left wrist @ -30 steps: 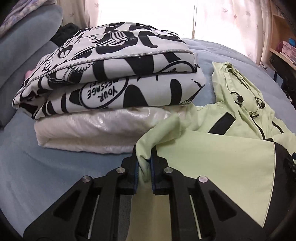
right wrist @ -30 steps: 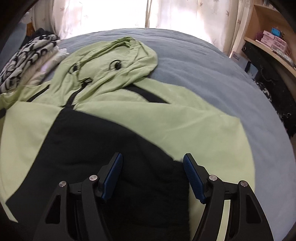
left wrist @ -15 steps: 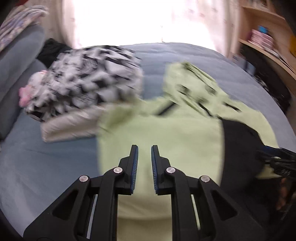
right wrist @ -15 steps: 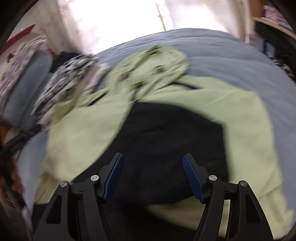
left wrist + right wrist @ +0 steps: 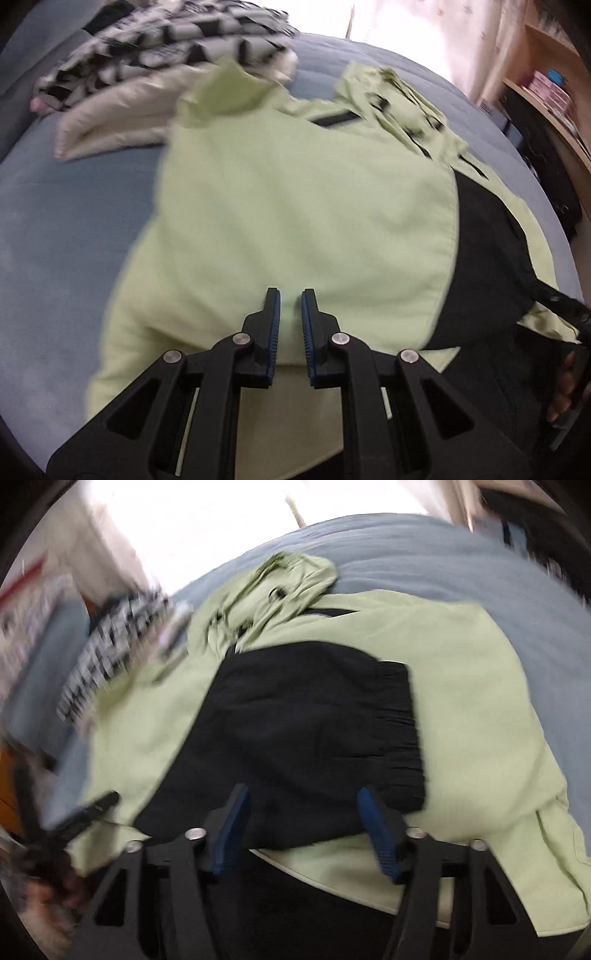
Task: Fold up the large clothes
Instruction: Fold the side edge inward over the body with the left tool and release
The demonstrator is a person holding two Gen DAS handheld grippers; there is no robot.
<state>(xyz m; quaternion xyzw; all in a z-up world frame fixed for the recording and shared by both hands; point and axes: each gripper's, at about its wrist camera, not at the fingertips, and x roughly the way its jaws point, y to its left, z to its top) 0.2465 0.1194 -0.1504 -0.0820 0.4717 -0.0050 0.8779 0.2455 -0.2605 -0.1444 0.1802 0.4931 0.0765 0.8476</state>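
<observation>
A pale green hooded jacket (image 5: 295,184) with a black lower panel (image 5: 314,709) lies spread on the bed, hood (image 5: 295,576) at the far end. One sleeve is folded across its body, and the cuff (image 5: 236,88) rests against the clothes stack. My left gripper (image 5: 290,295) hovers over the green fabric near the hem, nearly shut, with only a slit between the pads and nothing in it. My right gripper (image 5: 303,794) hangs over the black panel; its jaws are closing but still stand wide and grip nothing. Both views are motion-blurred.
A stack of folded clothes, a black-and-white printed piece (image 5: 166,40) on a white padded one (image 5: 122,118), sits at the far left on the blue bed cover (image 5: 66,221). A wooden shelf (image 5: 546,85) with boxes stands to the right. Bright curtains hang behind.
The left gripper let go of the green sleeve cuff and drew back toward the jacket's hem. The right gripper pulled back and rolled, and its jaws narrowed a little.
</observation>
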